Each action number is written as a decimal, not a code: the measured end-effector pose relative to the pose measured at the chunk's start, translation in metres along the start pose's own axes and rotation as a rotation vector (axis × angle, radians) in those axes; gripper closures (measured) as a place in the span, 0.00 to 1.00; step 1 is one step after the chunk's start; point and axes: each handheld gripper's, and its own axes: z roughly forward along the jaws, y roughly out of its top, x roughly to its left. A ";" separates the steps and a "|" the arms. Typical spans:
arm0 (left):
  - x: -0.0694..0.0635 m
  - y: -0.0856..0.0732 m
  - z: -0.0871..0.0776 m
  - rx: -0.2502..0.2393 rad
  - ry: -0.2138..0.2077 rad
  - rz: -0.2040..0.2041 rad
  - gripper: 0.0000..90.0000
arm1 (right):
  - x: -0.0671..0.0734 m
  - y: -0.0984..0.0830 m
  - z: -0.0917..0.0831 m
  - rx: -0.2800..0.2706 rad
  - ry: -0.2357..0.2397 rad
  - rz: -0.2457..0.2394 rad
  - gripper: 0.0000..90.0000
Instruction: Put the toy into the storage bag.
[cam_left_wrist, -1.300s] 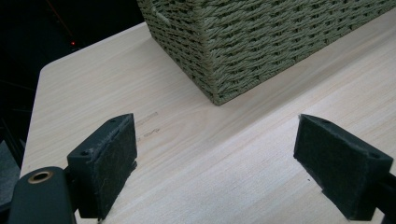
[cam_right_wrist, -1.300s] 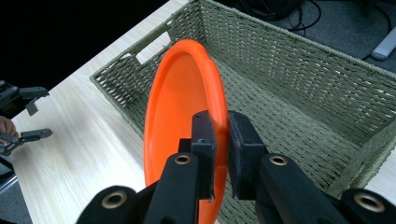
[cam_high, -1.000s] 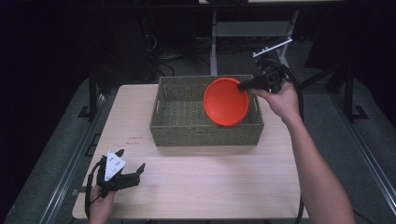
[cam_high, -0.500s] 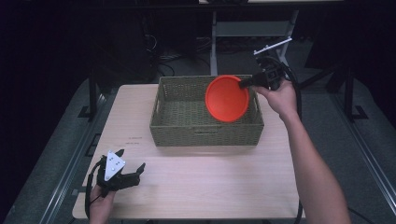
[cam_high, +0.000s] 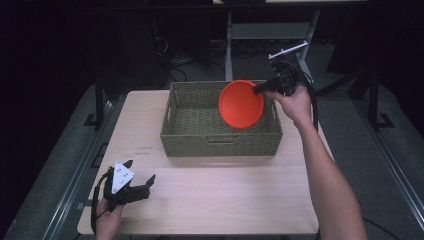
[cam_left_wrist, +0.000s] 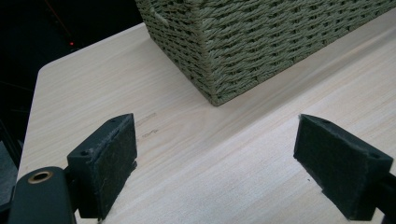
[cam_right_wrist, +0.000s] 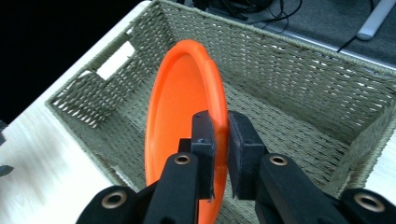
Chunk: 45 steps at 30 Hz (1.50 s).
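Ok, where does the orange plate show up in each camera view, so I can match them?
High view: orange plate right of centre, held on edge above the wicker basket by the right gripper.
Left gripper view: basket corner at top, above the wooden table.
Right gripper view: plate centre, rim between the fingers.
Shared landmark: the basket.

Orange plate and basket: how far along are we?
Done: the right gripper has clamped the round orange plastic plate by its rim. In hand: the plate hangs on edge above the woven green basket. Left: setting it down or clear. The left gripper rests open on the table.
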 end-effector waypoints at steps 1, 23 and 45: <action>0.000 0.000 0.000 0.000 0.001 0.003 0.14 | -0.002 0.000 0.002 0.000 -0.003 0.001 0.91; 0.001 -0.001 0.000 -0.002 0.002 -0.007 0.14 | -0.025 -0.008 0.017 0.023 -0.022 0.060 0.91; 0.001 0.000 -0.001 -0.003 0.005 -0.004 0.14 | -0.027 -0.021 0.054 0.069 -0.005 0.093 0.91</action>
